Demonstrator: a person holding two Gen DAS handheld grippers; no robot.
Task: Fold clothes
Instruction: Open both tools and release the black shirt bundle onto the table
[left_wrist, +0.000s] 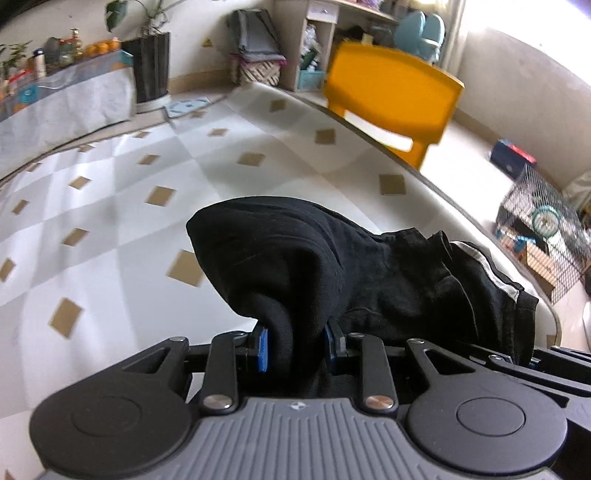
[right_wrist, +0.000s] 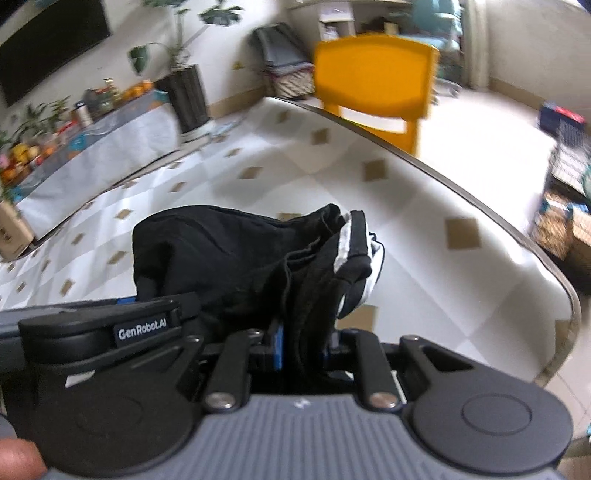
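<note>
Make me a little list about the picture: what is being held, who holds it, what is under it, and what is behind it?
held thing: black garment with a white stripe, bunched up
left gripper: shut on the black garment
right gripper: shut on the same garment, close beside the left one
under it: table with a white cloth with tan diamonds
behind it: yellow chair at the table's far edge
also behind: potted plant on the floor by the wall
folding: not finished, cloth is crumpled
</note>
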